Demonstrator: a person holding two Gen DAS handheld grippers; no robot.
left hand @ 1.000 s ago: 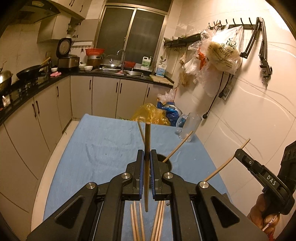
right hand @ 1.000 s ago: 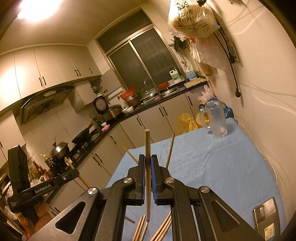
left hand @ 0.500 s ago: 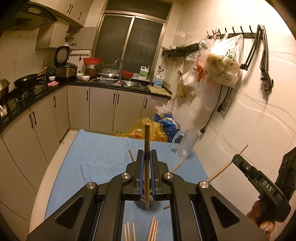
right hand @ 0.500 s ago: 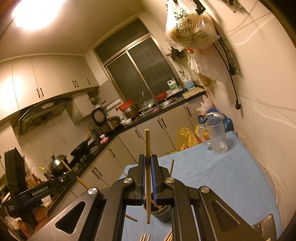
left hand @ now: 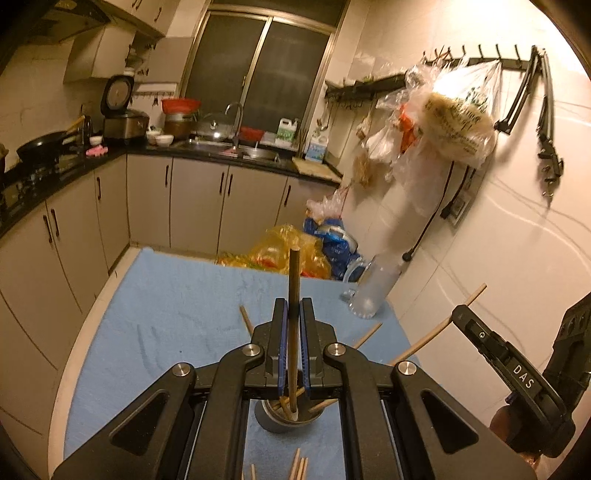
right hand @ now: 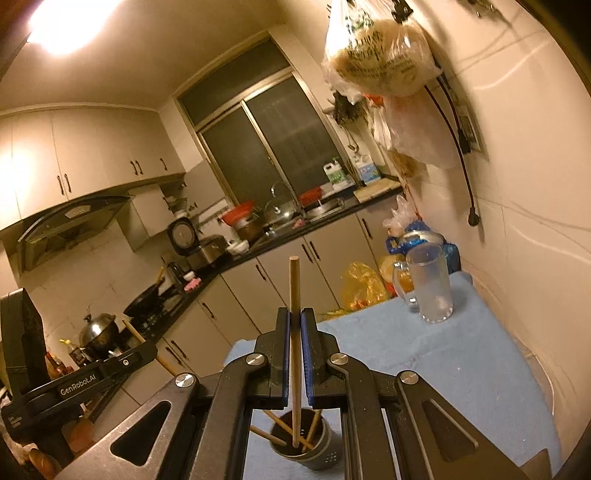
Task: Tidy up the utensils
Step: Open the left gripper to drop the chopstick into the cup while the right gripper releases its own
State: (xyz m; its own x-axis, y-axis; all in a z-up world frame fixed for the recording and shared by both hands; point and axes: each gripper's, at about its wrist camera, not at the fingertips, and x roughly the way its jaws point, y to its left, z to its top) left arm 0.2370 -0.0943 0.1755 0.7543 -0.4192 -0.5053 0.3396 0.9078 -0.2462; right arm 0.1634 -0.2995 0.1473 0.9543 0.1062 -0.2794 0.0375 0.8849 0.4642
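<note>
Both my claws have come over the holder [right hand: 301, 448] at 6 o'clock; left claw [left hand: 293, 347] and right claw [right hand: 294, 350] each pinch one chopstick [right hand: 294, 332], tips now inside, ready to release.

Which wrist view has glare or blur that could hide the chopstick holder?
Right wrist view: ceiling light blows out the top left, but the holder stays readable. Left wrist view: warm, dim, lit wall top right; holder sharp, half hidden by the claw.

Two grippers, left [left hand: 291, 314] and right [right hand: 294, 321], each hold one chopstick [left hand: 293, 295] [right hand: 294, 295]. One dark holder cup [right hand: 301, 448] contains about four more (partly hidden), several loose chopsticks [left hand: 298, 467] lie near, and one glass mug [right hand: 430, 284] stands far right.
</note>
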